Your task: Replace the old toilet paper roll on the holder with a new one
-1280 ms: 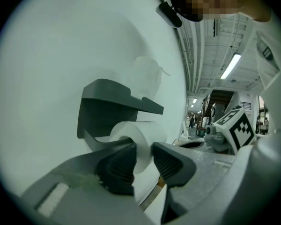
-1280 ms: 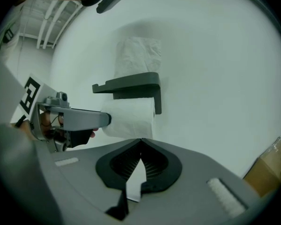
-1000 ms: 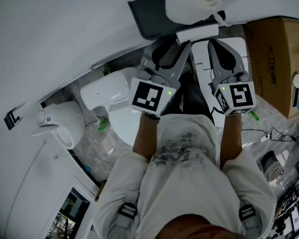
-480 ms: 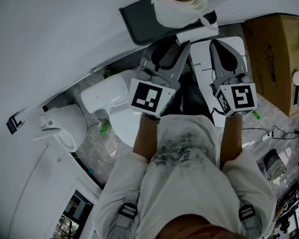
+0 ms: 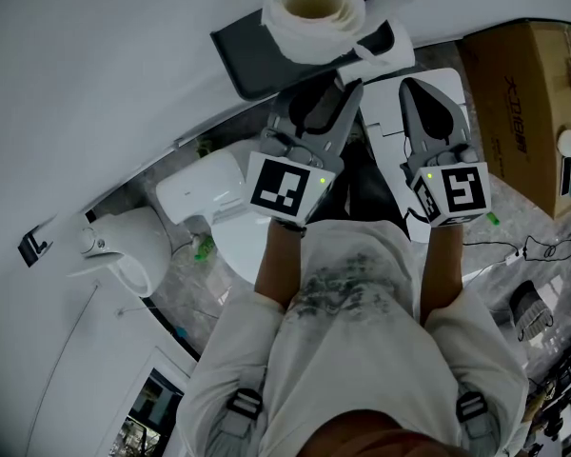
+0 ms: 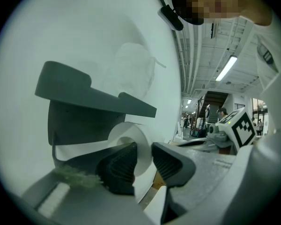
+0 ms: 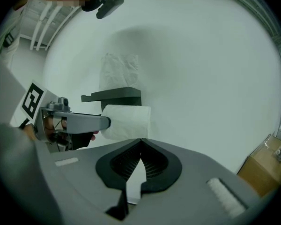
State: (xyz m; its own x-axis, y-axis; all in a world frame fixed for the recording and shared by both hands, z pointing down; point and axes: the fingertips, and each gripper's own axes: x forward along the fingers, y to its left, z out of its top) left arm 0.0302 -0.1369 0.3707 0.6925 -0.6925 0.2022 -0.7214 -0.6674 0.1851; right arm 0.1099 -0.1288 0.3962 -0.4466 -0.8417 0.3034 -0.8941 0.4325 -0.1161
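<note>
Reaching toward the wall [image 7: 210, 69], the left gripper [image 6: 143, 149] is held at the open end of the toilet paper roll [image 7: 129, 121], which is hung beneath the dark shelf of the holder [image 6: 84, 95]. Its jaws are set partly apart and are closed on the roll's paper wall. One pad is placed at the mouth of the core and the other against the outer surface, and the gap between them is filled with white paper. In the right gripper view, one finger of that gripper is seen overlapping the roll's near end, while the rest of the roll is left uncovered and lies level along the wall.

The right gripper [image 7: 140, 142] is held just beside the left one, short of the holder and not touching it. Its jaws are pressed together, tip against tip, and nothing is held between them.

A second roll [image 5: 314, 12], loosely wound and rumpled, is stood on top of the holder's shelf, directly above the hung one, with its core opening turned upward in the head view. Both grippers are pointed toward the holder, with their marker cubes turned up to the head camera. A cardboard box [image 5: 514, 84] is seen on the floor to the right, well apart from the holder.
</note>
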